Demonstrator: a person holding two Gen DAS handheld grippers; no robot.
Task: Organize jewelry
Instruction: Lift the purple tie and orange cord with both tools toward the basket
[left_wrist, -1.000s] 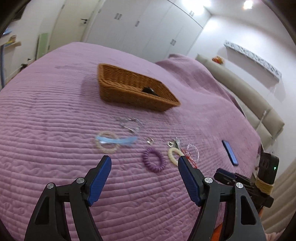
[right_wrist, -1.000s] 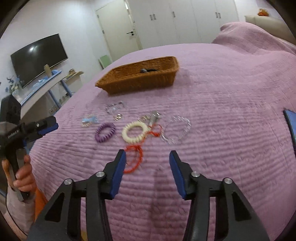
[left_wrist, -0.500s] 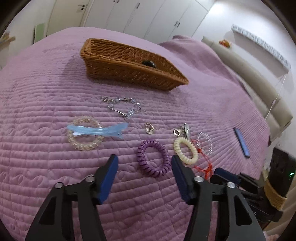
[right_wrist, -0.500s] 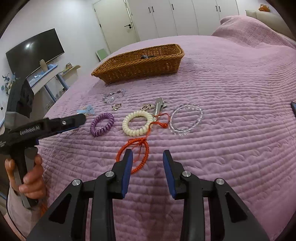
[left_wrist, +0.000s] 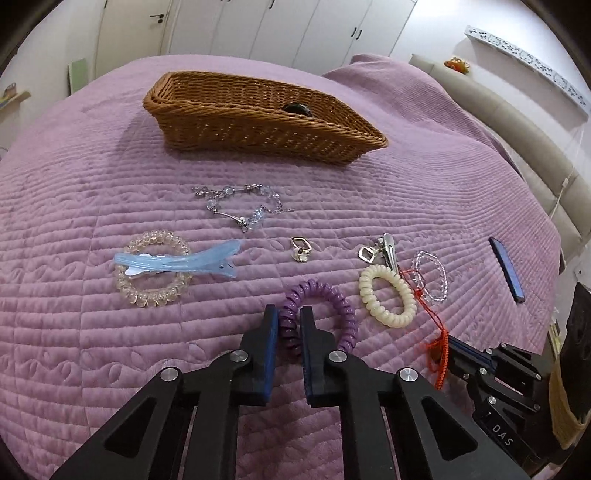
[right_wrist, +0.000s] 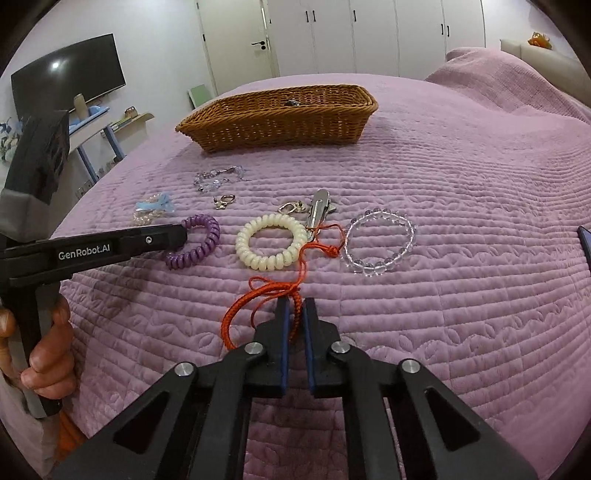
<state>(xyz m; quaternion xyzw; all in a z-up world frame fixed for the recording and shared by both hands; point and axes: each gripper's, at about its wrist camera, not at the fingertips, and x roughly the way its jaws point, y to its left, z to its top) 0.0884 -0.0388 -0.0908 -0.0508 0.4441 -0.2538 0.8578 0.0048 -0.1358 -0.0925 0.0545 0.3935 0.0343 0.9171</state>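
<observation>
Both grippers have dropped in and closed since half a sec ago, when each pair of jaws hung wide above the bedspread (left_wrist: 110, 354). Left gripper (left_wrist: 288, 314) now down low, jaws pinched on the near-left side of the purple coil tie (left_wrist: 341, 306), which lies on the quilt between the clear coil tie w/ the blue hair clip (left_wrist: 173, 264) across it and the cream coil tie (right_wrist: 271, 242). From the right wrist view the left tool comes in flat from the left, its tip at the purple coil's rim, and the left hand (right_wrist: 44, 350) is wrapped round the handle at frame edge. Right gripper (right_wrist: 294, 308) is also down, jaws clamped on the red cord bracelet (right_wrist: 258, 299) near its knot; loose loop spills left, a strand runs up toward the cream tie and the silver clip (right_wrist: 317, 212).

Hard to read: something dark sits in the wicker basket (left_wrist: 258, 129), only its top shows over the rim. Blue flat item (left_wrist: 506, 269) at far right, can't tell what it is; cut off in the right view. Clear bead bracelet (right_wrist: 380, 242), silver chain bracelet (left_wrist: 240, 206) and small clasp (left_wrist: 300, 251) haven't budged.
</observation>
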